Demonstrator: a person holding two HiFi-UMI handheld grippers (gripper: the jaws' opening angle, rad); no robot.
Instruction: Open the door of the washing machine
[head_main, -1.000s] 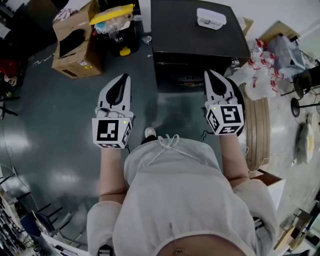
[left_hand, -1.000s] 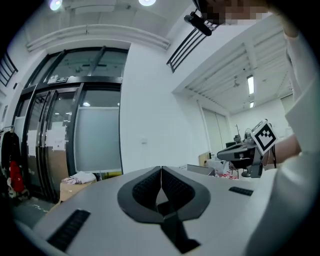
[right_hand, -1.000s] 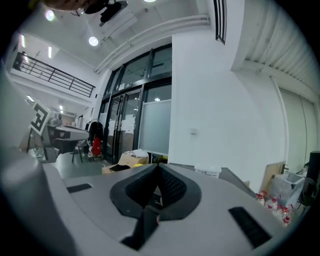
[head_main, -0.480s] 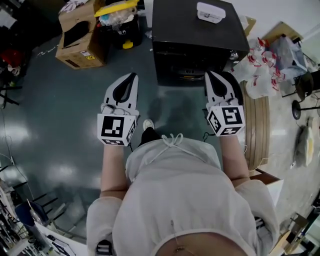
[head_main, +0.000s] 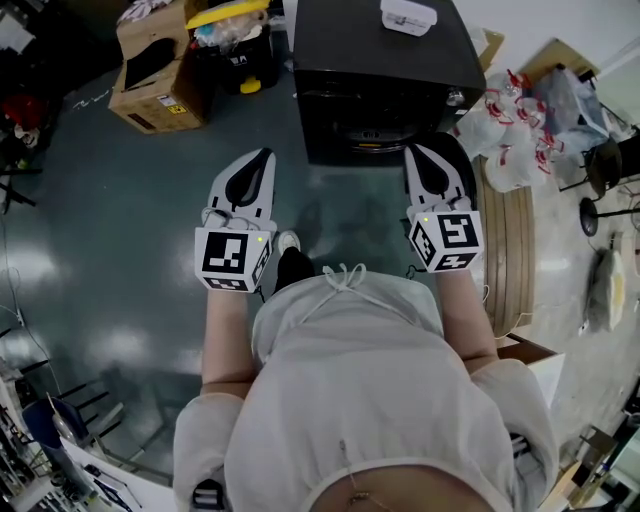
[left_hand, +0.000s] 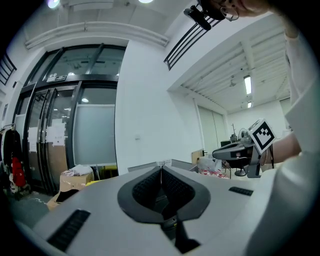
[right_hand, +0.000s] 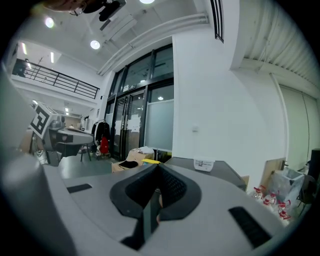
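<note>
The black washing machine (head_main: 380, 60) stands straight ahead in the head view, its front with the round door (head_main: 372, 135) facing me, the door closed. My left gripper (head_main: 262, 155) is held level over the floor, left of the machine's front, jaws together and empty. My right gripper (head_main: 415, 150) points at the machine's right front corner, a short way off, also shut and empty. The left gripper view shows its own tips (left_hand: 161, 167) meeting. In the right gripper view the tips (right_hand: 159, 165) meet too, with the machine's top (right_hand: 220, 170) beyond.
A small white box (head_main: 408, 15) lies on the machine's top. A cardboard box (head_main: 150, 75) and a black bin (head_main: 232, 45) stand to the left. Plastic bags (head_main: 510, 130) and a round wooden board (head_main: 510, 250) on its edge are at the right.
The person has stepped forward, so both grippers are nearer the washing machine's front. Both pairs of jaws stayed together.
</note>
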